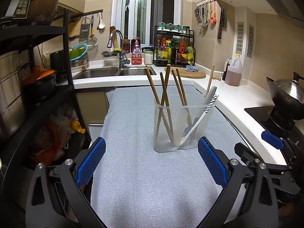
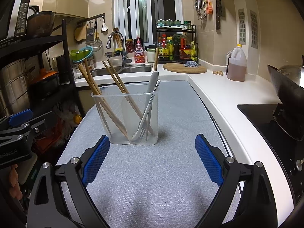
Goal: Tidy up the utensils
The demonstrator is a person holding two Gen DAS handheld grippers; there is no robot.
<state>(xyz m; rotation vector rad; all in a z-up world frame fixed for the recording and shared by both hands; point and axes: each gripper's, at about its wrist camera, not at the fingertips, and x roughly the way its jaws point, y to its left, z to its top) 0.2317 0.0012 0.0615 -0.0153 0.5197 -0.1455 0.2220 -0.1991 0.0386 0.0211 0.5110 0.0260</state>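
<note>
utensil holder upright mid-mat, chopsticks, fork inside | left gripper and right gripper spread wide, empty | sorting looks finished; withdraw straight back, avoid nudging holder

Beyond my work mat I see a steel sink, a round cutting board, an oil jug and a wok on the stove.
</note>
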